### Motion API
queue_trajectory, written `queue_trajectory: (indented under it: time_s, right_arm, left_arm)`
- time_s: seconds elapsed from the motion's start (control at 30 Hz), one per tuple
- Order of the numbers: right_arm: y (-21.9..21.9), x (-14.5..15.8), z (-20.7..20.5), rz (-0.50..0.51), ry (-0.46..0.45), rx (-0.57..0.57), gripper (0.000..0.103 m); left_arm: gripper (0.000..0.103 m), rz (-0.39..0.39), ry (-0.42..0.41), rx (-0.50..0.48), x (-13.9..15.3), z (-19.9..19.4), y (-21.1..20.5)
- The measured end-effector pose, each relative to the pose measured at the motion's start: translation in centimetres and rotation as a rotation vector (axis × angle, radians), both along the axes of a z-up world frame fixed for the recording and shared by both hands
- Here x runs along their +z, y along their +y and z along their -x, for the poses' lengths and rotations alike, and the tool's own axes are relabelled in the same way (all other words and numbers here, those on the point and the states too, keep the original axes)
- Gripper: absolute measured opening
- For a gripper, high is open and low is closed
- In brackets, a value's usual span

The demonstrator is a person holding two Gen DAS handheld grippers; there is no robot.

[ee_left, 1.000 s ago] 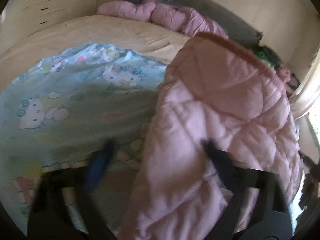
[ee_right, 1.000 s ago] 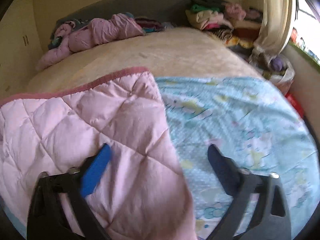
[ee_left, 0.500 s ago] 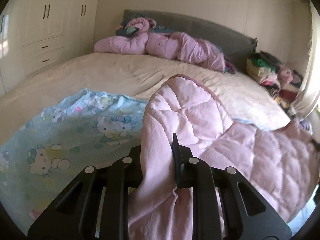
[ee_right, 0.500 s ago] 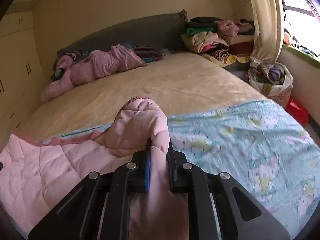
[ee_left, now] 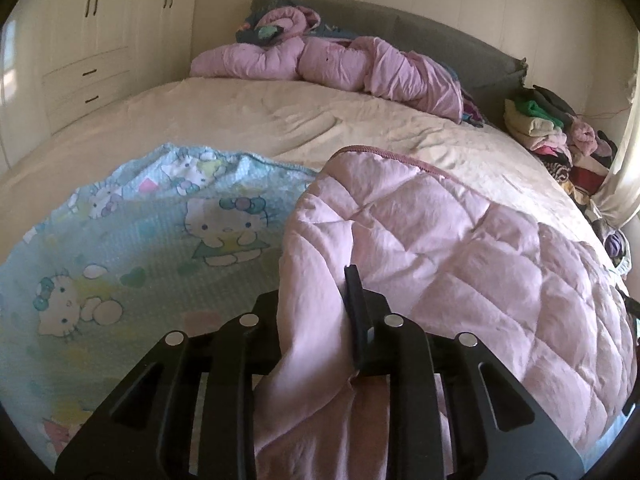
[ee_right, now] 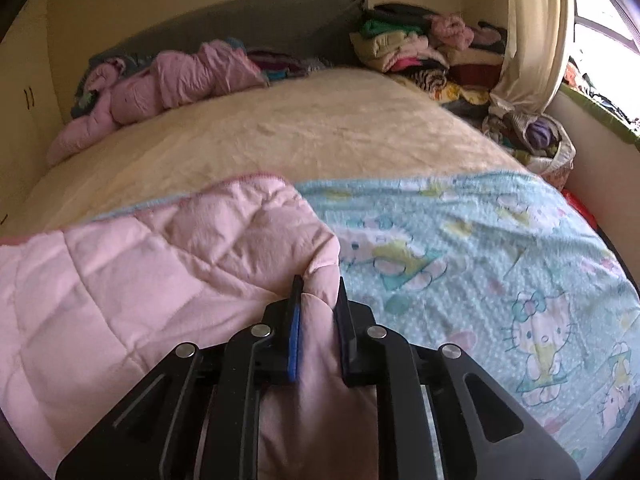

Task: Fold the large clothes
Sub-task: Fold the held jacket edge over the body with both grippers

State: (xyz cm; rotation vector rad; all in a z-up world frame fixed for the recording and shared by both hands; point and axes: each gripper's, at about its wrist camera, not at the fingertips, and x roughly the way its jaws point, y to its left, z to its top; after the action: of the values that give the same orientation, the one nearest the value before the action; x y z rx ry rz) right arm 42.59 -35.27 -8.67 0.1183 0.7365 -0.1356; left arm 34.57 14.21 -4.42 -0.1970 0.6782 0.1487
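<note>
wardrobe [ee_left: 92, 40] in left view, curtain [ee_right: 536, 32] in right

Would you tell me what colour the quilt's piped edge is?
The quilt has a darker dusty-pink piped edge, clearest in the left wrist view.

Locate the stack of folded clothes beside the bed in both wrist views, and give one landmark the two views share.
Left wrist: the stack of folded clothes sits at the right edge, past the bed's far right corner.
Right wrist: the stack sits top centre-right, beside the curtain.
Shared landmark: the grey headboard, with crumpled pink bedding against it.
</note>
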Motion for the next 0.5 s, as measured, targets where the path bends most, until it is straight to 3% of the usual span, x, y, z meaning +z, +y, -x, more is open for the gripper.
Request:
queue_trajectory:
  time_s: [0.5]
  right_arm:
    - [-0.5,-2.4,-0.3,-0.065,0.045,-0.022,0.021]
  left_arm:
    - [0.025,0.020,0.048,-0.010,-1.9,-0.9,0.2]
